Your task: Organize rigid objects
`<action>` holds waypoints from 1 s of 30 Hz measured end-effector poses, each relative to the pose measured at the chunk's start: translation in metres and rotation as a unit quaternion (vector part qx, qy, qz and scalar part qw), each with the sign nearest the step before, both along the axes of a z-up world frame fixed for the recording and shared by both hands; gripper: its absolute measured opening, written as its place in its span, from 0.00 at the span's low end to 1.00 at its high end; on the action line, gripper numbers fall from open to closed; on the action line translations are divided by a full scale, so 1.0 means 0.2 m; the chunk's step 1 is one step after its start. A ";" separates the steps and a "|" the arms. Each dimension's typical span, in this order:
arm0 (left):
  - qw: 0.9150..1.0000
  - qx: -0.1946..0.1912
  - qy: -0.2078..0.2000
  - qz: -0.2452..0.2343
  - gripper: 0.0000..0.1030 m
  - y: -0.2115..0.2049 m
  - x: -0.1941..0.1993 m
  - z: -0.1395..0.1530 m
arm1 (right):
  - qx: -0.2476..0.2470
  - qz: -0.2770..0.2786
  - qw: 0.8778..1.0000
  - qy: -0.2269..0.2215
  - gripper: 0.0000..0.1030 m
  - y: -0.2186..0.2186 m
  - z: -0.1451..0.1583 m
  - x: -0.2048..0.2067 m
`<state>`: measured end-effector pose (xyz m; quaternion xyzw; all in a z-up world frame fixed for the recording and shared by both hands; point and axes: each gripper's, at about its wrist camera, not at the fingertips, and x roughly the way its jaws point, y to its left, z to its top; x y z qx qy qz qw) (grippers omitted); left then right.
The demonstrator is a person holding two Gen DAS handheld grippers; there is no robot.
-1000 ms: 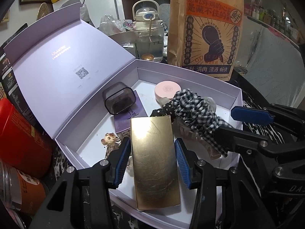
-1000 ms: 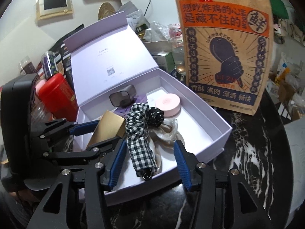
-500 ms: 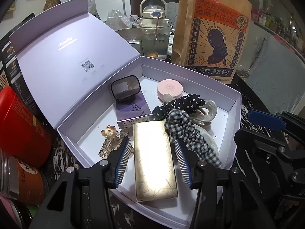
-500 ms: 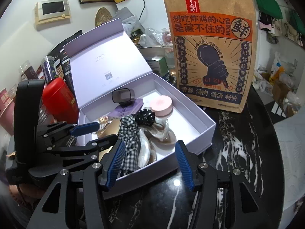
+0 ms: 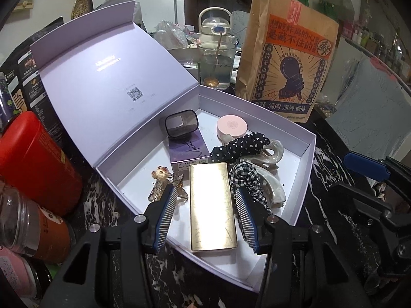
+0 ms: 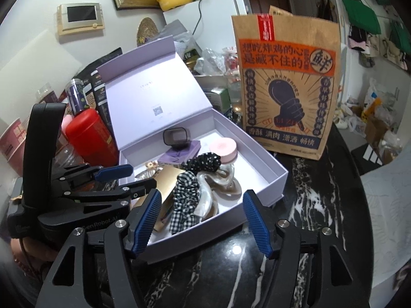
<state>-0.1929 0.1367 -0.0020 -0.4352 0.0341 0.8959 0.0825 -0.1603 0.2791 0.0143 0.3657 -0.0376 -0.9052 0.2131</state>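
An open lilac box (image 5: 305,179) (image 6: 259,190) holds a gold box (image 5: 212,205) (image 6: 167,179), a checked scrunchie (image 5: 246,179) (image 6: 186,192), a polka-dot scrunchie (image 5: 239,145), a pearly hair claw (image 5: 272,182), a pink compact (image 5: 231,125), a dark case (image 5: 179,124) on a purple carton (image 5: 187,150), and an animal clip (image 5: 161,182). My left gripper (image 5: 205,190) (image 6: 133,178) hovers open over the gold box, its pads clear of both sides. My right gripper (image 6: 201,193) (image 5: 352,177) hangs above the box's near corner with its jaws opening and holding nothing.
A tall brown paper bag (image 6: 285,89) stands behind the box, and a glass jug (image 5: 217,61) beside it. A red canister (image 5: 33,161) and jars (image 5: 33,228) crowd the left. The black marble table (image 6: 308,231) shows at the right.
Both grippers have drawn back and up from the box. The left pads came off the gold box, which stays lying in the box. The right jaws have widened.
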 end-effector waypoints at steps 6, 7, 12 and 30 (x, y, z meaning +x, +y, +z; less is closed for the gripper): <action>1.000 -0.006 0.014 0.007 0.66 -0.02 0.07 0.09 | 0.010 -0.006 1.000 0.020 0.72 0.00 0.08 0.08; 1.000 -0.004 0.019 0.009 0.72 -0.02 0.09 0.10 | 0.012 -0.007 1.000 0.023 0.73 0.00 0.09 0.10; 0.999 -0.005 0.039 0.011 0.82 -0.04 0.17 0.19 | 0.019 -0.017 0.999 0.041 0.80 0.00 0.16 0.18; 0.994 -0.010 0.106 -0.002 0.82 -0.10 0.53 0.46 | 0.040 -0.034 0.993 0.110 0.97 -0.03 0.41 0.55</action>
